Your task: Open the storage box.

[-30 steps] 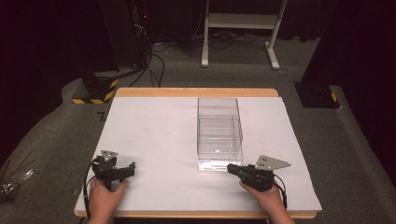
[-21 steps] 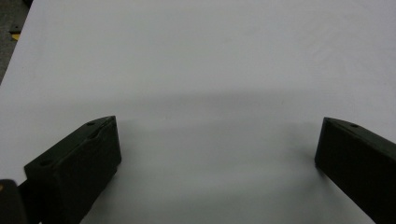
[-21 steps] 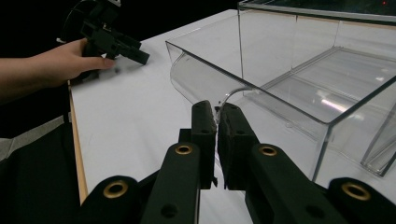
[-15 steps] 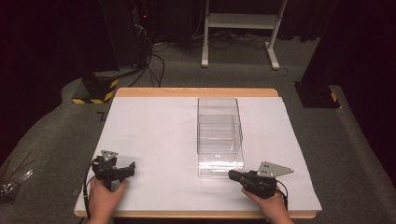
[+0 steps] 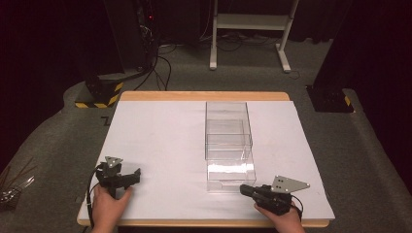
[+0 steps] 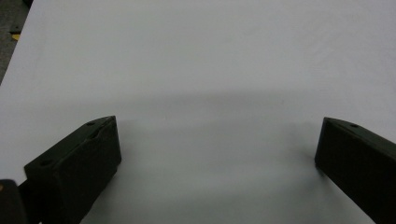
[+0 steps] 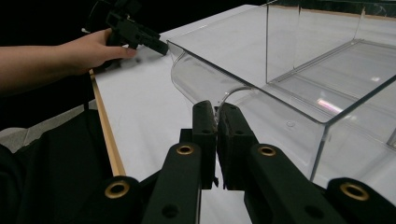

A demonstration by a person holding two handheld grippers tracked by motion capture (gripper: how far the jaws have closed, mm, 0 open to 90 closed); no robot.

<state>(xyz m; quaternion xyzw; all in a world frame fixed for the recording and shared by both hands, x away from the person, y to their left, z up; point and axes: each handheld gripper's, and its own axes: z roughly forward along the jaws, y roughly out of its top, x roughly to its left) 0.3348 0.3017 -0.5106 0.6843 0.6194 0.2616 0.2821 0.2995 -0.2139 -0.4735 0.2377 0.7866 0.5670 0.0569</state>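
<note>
A clear plastic box (image 5: pixel 228 145) stands on the white sheet (image 5: pixel 160 145) that covers the table (image 5: pixel 204 95), a little to the right of the middle, its long side running from 12 to 6 o'clock in the high view; inner walls divide it into compartments, and its near end curves down in a rounded lip (image 7: pixel 196 81). The right gripper (image 5: pixel 248 190) lies at about 5 o'clock on the sheet, held by the right hand (image 5: pixel 284 221), its nose turned toward 9 o'clock and sitting just beside the box's near right corner. In the right gripper view its two black jaws stand pressed together with barely a slit between them, and the thin curved edge of the lip comes down right at their tips (image 7: pixel 216 112); whether that edge is pinched between the tips or only touches them cannot be told. The left gripper (image 5: pixel 132 175) rests at about 7 o'clock near the front edge of the table, in the left hand (image 5: pixel 109 208), well apart from the box and pointing toward 3 o'clock. In the left gripper view its jaws stand wide apart over bare white sheet, with nothing between them. In the right gripper view the left hand and its gripper appear at about 11 o'clock, beyond the box's lip.
</note>
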